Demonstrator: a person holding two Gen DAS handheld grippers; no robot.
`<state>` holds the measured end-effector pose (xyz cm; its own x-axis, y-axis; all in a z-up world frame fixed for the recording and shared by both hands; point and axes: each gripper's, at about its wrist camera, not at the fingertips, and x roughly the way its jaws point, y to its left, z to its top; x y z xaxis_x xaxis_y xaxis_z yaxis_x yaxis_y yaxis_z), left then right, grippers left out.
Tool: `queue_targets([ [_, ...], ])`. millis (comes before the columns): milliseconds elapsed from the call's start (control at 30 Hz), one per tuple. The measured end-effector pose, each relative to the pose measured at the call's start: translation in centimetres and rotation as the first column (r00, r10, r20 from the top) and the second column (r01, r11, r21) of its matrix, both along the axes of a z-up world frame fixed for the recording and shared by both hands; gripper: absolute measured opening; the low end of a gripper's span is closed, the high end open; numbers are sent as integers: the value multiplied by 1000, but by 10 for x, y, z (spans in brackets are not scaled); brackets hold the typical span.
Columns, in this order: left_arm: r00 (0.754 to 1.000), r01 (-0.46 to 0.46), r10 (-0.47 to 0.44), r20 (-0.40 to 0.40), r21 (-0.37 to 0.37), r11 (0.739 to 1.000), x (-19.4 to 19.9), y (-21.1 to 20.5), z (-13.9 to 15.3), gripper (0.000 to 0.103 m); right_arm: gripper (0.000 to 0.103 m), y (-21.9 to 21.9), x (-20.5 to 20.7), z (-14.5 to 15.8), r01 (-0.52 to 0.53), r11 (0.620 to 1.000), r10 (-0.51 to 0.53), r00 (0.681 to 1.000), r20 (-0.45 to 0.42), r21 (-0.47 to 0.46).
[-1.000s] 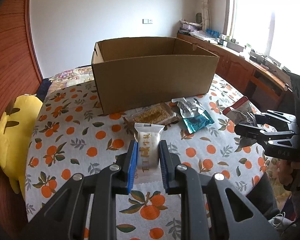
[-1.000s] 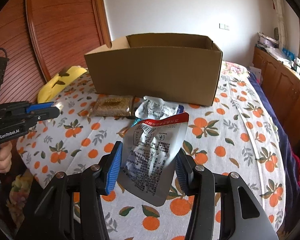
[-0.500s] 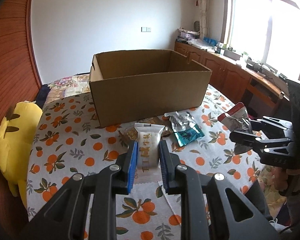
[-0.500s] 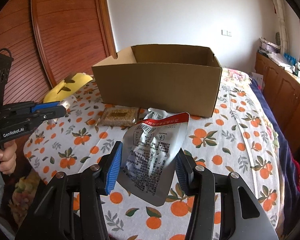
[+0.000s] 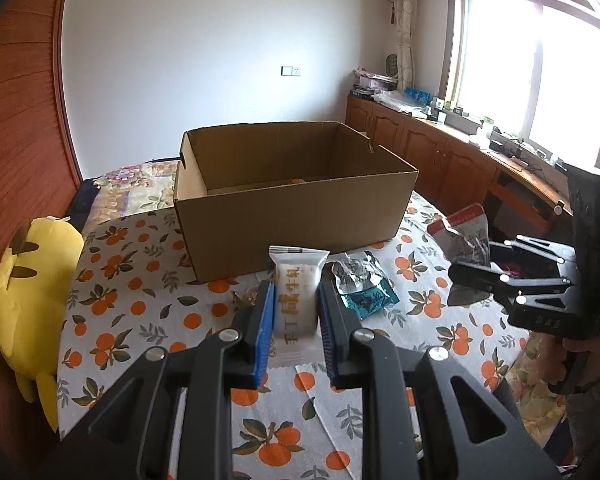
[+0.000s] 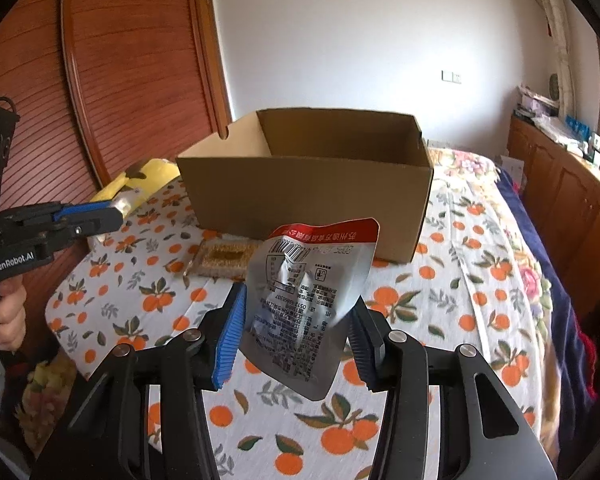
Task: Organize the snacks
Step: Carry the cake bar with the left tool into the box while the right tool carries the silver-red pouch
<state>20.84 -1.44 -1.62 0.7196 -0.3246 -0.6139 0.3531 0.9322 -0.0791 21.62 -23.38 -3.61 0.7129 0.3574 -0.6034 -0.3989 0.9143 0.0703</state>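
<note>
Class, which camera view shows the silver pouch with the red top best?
The right wrist view: the silver pouch fills the centre, held between the right gripper jaws, its printed back readable. The left wrist view shows the same pouch small, side-on and crumpled near the right edge, partly hidden by that gripper.

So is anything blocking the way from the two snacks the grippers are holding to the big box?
Nothing visible. The white snack pack in the left gripper and the silver pouch in the right gripper are held above the table, and the cardboard box ahead is open on top. The snacks left on the table lie lower down.
</note>
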Motion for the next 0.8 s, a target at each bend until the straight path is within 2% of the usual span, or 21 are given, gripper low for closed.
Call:
queue_targets([
  [467, 998, -33, 34, 53, -21, 999, 66, -11, 23, 20, 48, 15, 53, 52, -86, 996, 89, 988, 126, -26],
  [800, 996, -39, 40, 84, -10, 999, 127, -15, 34, 20, 48, 22, 119, 55, -117, 992, 122, 979, 160, -44],
])
